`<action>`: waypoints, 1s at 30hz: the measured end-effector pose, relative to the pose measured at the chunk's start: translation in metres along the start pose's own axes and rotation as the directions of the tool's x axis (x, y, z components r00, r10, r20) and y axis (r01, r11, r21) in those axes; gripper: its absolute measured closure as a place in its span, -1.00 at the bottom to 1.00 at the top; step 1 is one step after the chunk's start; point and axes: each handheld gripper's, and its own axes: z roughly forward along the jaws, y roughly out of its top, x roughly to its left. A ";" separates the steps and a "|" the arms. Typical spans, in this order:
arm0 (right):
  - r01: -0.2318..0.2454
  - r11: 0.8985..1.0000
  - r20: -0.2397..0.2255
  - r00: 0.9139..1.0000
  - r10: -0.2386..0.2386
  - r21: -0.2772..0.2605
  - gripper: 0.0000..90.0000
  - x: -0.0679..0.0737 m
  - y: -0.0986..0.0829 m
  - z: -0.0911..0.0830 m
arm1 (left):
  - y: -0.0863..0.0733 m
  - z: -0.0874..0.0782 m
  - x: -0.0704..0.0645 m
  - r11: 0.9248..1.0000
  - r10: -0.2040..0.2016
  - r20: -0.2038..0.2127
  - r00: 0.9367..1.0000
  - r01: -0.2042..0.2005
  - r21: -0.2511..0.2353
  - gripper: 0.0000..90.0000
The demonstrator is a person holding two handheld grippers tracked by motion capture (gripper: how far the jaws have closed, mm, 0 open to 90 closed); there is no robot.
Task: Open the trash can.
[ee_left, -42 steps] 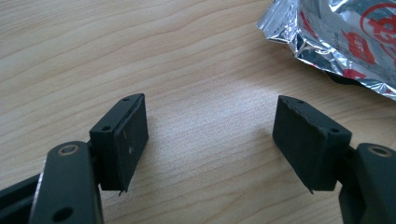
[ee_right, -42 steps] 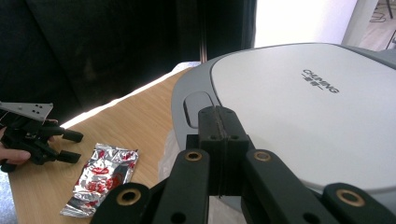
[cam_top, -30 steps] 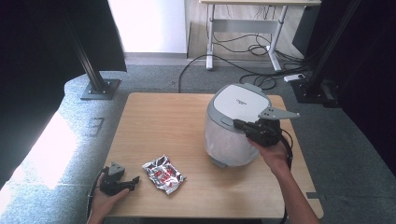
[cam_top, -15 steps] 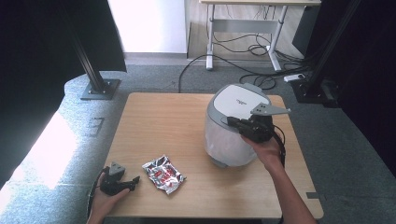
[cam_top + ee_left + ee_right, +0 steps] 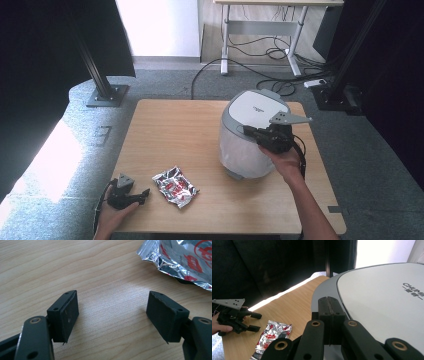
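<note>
Blown-out daylight from rear doorway (image 5: 157, 25); dark surrounds; foil packet (image 5: 185, 257) glare; nearby jaws blurry

Each claw (image 5: 131, 196) is matte black with brass-ringed pivots, a grey three-cornered plate (screw-holed) and a black cable.

Lettering on the lid
The white cooker lid (image 5: 382, 305) bore "CHUMI…" in grey; the foil packet's (image 5: 272, 336) red print was unreadable.

The rice cooker (image 5: 254, 131) stands on the table (image 5: 175, 130), toward its right side. The foil packet (image 5: 174, 186) lies left of the cooker and nearer the person; the left gripper (image 5: 142, 196) lies further left, beside the packet. The right gripper (image 5: 248, 131) sits at the cooker's near right edge.
</note>
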 end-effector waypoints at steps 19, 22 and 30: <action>0.002 1.000 0.008 1.000 -0.002 0.008 0.98 0.000 0.001 -0.002 | 0.000 0.000 0.000 1.000 0.000 0.000 1.000 0.000 -0.001 -0.44; 0.018 1.000 0.044 0.999 -0.018 0.006 0.97 0.000 0.001 -0.008 | 0.000 0.000 0.000 1.000 0.000 0.001 1.000 0.000 -0.001 -0.44; 0.022 1.000 0.079 0.997 -0.021 -0.019 0.92 -0.004 -0.005 -0.036 | 0.000 0.001 0.000 1.000 -0.001 0.000 1.000 0.001 -0.002 -0.44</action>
